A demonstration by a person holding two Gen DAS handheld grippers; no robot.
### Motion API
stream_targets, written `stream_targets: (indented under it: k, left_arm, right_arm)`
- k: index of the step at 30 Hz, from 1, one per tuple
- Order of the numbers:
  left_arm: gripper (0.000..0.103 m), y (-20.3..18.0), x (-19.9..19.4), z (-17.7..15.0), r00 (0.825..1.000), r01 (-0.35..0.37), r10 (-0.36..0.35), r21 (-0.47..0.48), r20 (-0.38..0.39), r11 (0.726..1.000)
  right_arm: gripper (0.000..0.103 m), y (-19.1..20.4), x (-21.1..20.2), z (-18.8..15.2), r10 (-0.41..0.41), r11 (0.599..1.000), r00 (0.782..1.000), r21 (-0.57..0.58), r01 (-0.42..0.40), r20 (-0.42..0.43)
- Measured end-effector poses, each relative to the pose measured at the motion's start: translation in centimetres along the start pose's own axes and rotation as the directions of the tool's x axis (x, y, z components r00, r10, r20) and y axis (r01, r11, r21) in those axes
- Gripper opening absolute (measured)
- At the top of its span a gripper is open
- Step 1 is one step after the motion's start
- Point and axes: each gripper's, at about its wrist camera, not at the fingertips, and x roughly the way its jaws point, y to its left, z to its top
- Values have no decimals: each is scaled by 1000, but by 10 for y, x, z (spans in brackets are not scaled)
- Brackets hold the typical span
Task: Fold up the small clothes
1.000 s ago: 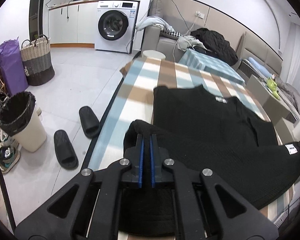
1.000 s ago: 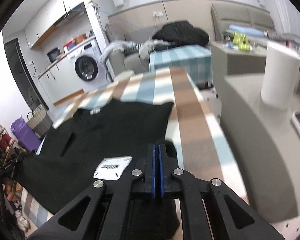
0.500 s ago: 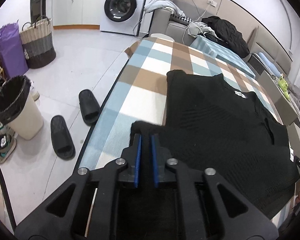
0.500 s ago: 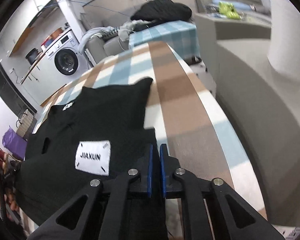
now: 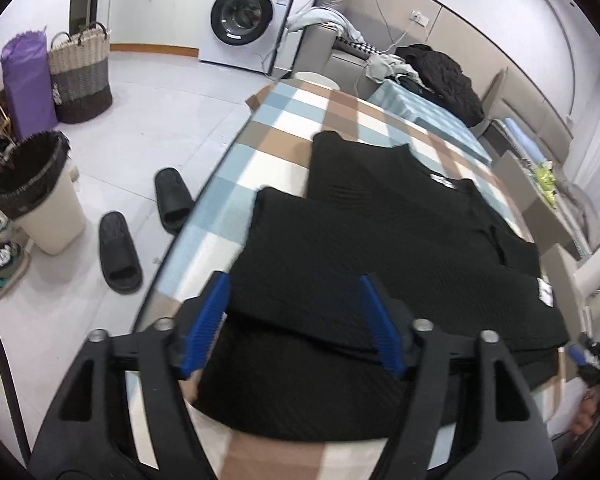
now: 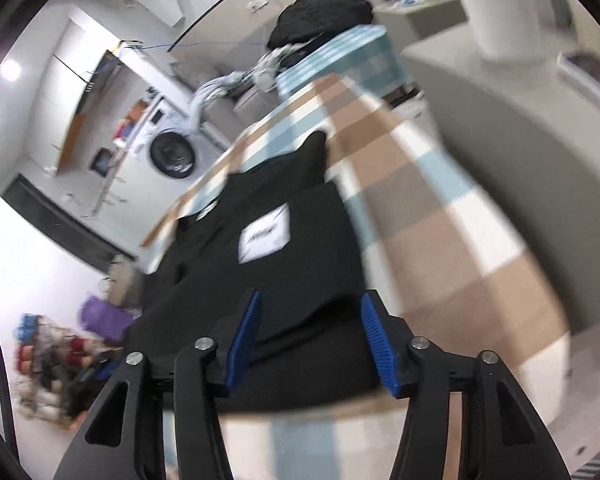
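A black knit garment [image 5: 372,248] lies on the checked tablecloth [image 5: 284,136], its lower part folded up over the body. Its white label shows in the right wrist view [image 6: 265,235]. My left gripper [image 5: 296,320] is open, with its blue pads either side of the folded near edge and holding nothing. My right gripper [image 6: 312,336] is open too, above the garment [image 6: 260,280] at its near right edge. The right gripper also shows at the right edge of the left wrist view [image 5: 592,360].
Left of the table, on the floor, are two black slippers [image 5: 120,248], a lined bin [image 5: 32,192], a woven basket [image 5: 80,72] and a purple bag [image 5: 26,80]. A washing machine [image 5: 244,12] stands behind. A grey counter [image 6: 512,128] runs along the table's right side.
Both grippers were shut on the garment's lower edge and carried it forward over the body. Now both have opened and let go, and the folded part rests on the garment.
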Motion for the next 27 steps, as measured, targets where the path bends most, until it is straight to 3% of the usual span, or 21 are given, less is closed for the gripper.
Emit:
stream_targets:
  k: [6, 16, 22, 27]
  left_arm:
    - [71, -7, 2, -24, 997, 51, -54, -44, -63, 998]
    - [71, -6, -1, -41, 992, 92, -97, -74, -79, 993]
    - [71, -12, -5, -43, 984, 143, -149, -66, -95, 987]
    - [71, -9, 7, -45, 979, 143, -153, -83, -131, 986]
  right_arm:
    - [56, 2, 24, -17, 67, 997, 995, 49, -64, -73]
    - [57, -1, 42, -12, 73, 994, 997, 89, -70, -25]
    - [56, 15, 34, -3, 111, 993, 993, 38, -112, 38]
    - [56, 17, 38, -3, 115, 993, 993, 33, -116, 17]
